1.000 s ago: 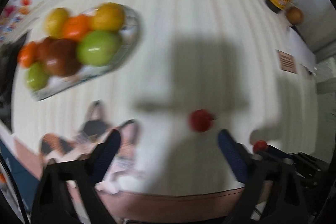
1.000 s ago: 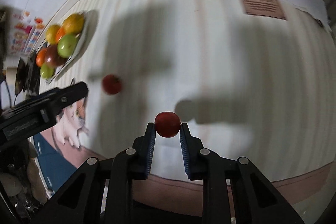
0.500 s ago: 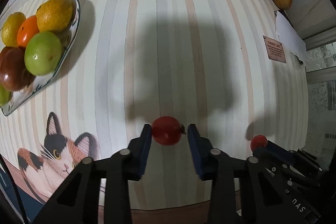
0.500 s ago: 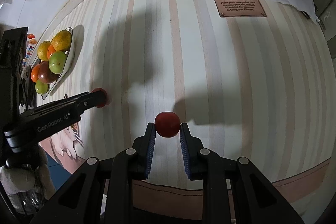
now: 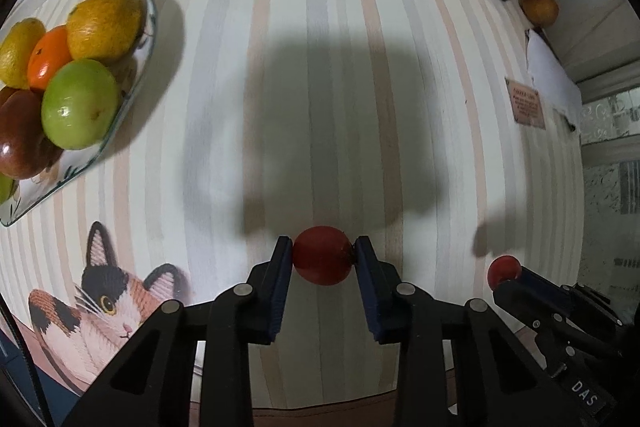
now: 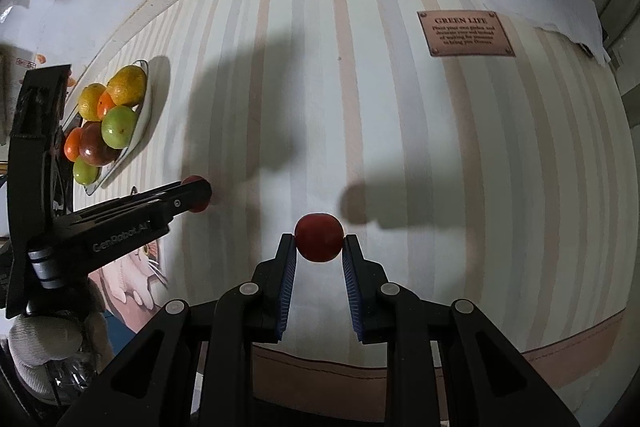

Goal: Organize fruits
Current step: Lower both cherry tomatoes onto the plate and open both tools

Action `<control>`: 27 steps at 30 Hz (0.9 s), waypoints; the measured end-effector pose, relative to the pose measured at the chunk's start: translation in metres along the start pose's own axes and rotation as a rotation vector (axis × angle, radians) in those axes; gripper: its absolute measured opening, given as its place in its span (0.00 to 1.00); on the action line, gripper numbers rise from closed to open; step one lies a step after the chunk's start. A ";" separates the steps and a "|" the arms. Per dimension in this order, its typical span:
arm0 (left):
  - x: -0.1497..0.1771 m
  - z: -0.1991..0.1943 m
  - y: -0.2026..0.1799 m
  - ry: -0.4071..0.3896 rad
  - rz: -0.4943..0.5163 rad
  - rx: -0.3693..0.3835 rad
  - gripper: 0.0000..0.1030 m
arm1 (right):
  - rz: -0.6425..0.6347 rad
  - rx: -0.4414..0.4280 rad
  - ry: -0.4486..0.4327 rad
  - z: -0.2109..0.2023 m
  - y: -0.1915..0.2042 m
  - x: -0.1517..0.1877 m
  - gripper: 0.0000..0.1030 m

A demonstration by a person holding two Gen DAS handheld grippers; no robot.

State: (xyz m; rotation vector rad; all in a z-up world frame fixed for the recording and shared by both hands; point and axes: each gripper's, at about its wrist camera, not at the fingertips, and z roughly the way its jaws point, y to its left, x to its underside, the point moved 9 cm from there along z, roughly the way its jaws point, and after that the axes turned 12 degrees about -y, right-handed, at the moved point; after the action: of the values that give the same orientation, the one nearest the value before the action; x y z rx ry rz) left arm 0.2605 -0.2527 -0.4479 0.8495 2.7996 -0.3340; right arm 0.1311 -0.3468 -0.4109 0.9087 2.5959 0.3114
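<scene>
claws each clamp a red fruit: left claw (image 5: 322, 261), right claw (image 6: 319, 242); bare striped cloth (image 5: 320, 67) beyond.

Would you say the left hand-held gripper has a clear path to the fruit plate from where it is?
Probably yes: the striped cloth between the left hand-held gripper, shut on a red fruit, and the plate lies bare.

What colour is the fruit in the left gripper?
Red, clearest in the left wrist view.

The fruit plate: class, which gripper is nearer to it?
Left. The left gripper, shut on a red fruit, sits just beside the plate; the right gripper holds its fruit farther away.
</scene>
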 end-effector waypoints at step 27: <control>-0.018 -0.107 0.258 -0.173 -0.573 0.006 0.28 | -0.336 -0.390 0.046 0.100 0.321 -0.017 0.25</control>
State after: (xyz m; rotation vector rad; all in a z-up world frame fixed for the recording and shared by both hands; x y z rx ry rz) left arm 0.4084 -0.0245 -0.3819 -0.0067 2.8181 -0.4697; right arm 0.3624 -0.1026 -0.3928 0.3294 2.5389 0.7143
